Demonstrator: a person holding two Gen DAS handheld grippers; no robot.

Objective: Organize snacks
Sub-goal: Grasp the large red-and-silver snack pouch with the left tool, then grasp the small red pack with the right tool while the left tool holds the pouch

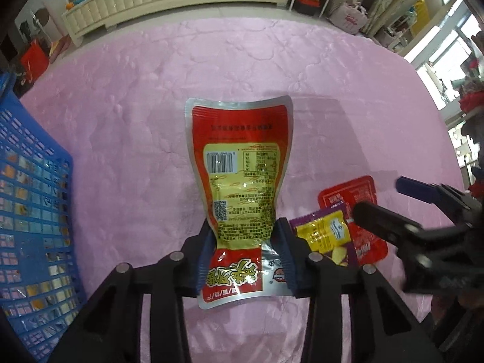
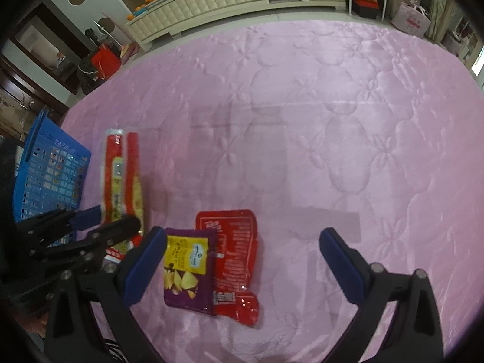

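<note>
Pink quilted bedspread [image 2: 302, 106] fills both views; cream cabinet [image 2: 211, 0] along top, blue basket [image 1: 33, 196] at left edge. Left gripper [image 1: 245, 260], angled steeply down, pinches red-yellow snack pouch [image 1: 242, 166] at frame centre, lifted off the cover. Right gripper [image 2: 242, 257] gapes wide over purple chip packet [image 2: 187, 272] & red packet [image 2: 236, 260], lower centre.

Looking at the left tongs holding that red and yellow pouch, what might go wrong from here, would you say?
1. The left tongs pinch the red and yellow snack pouch near one end only, so the long free part may swing or slip on the way to the blue basket.
2. The right tongs hang open over the purple chip packet, which overlaps the red sachet; closing might catch both.
</note>
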